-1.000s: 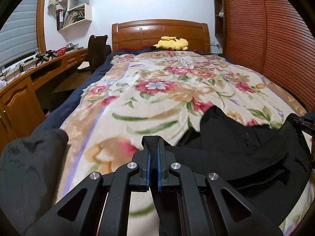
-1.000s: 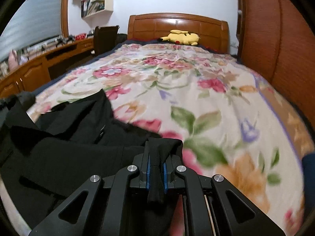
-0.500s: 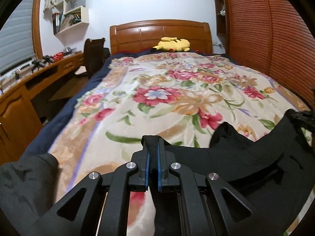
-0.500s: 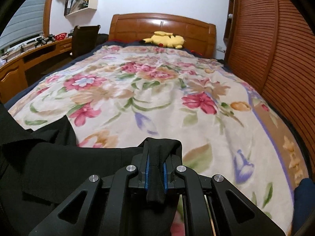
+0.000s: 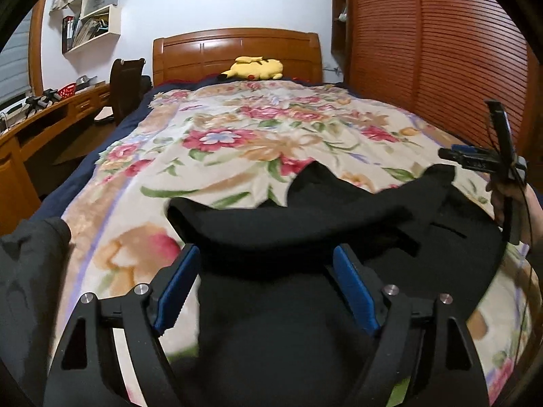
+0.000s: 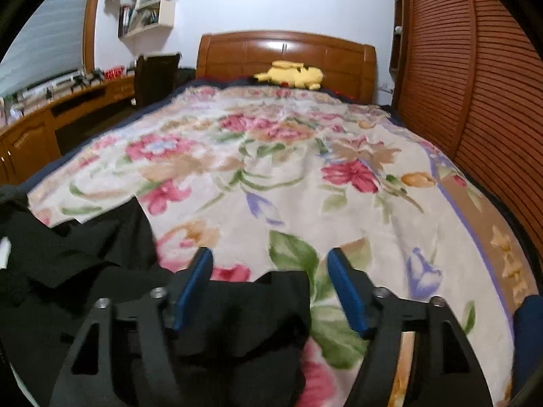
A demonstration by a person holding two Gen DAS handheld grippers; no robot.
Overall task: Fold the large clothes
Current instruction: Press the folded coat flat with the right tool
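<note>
On the near end of the bed, over the floral cream blanket (image 5: pixel 237 142), I am seeing the large black fabric garment (image 5: pixel 305 224) lying spread in loose folds, one edge raised in a ridge across the left wrist view. My left gripper (image 5: pixel 266 285) is hanging just above that cloth with its blue-padded fingers (image 5: pixel 176 285) spread wide apart, nothing clamped between them. My right gripper (image 6: pixel 269 288) is likewise standing open, its blue pads (image 6: pixel 348 291) well apart, and a corner of the black garment (image 6: pixel 237 312) is lying loose beneath and between them, touching neither pad as far as I can tell. From the left wrist view I am also seeing the right gripper (image 5: pixel 482 159) at the far right edge of the garment, held in a hand (image 5: pixel 509 203). Far up the bed, a yellow plush toy (image 5: pixel 254 68) is resting against the brown wooden headboard (image 5: pixel 237 51), and a slatted wooden wardrobe (image 5: pixel 441 51) is running along the right side.
</note>
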